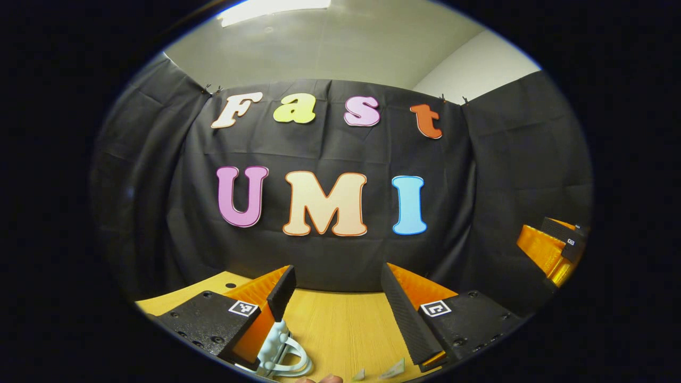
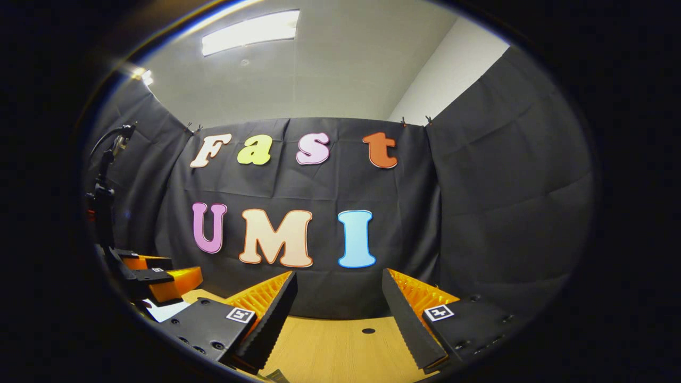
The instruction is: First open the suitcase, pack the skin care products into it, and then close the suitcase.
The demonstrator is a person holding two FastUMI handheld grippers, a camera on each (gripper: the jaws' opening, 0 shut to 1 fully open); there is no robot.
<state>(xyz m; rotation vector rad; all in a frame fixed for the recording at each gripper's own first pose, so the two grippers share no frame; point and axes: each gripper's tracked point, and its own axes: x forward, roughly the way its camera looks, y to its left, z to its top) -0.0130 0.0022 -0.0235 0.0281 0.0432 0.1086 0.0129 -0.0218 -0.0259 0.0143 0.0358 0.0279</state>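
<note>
In the left gripper view my left gripper (image 1: 338, 276) is held open over the wooden table (image 1: 340, 324), with nothing between its fingers. A pale blue moulded piece with a looped handle (image 1: 282, 351) lies just under its left finger; I cannot tell whether it belongs to the suitcase. In the right gripper view my right gripper (image 2: 339, 282) is also open and empty above the table (image 2: 330, 346). Each view shows the other gripper farther off: the right gripper (image 1: 553, 250) at the right edge, and the left gripper (image 2: 154, 276) at the left edge.
Small pale scraps (image 1: 393, 368) and a fingertip (image 1: 324, 379) show at the bottom of the left gripper view. A dark stand with a device on top (image 2: 106, 175) rises at the left. A white flat thing (image 2: 165, 311) lies below the left gripper. The booth wall is close behind the table.
</note>
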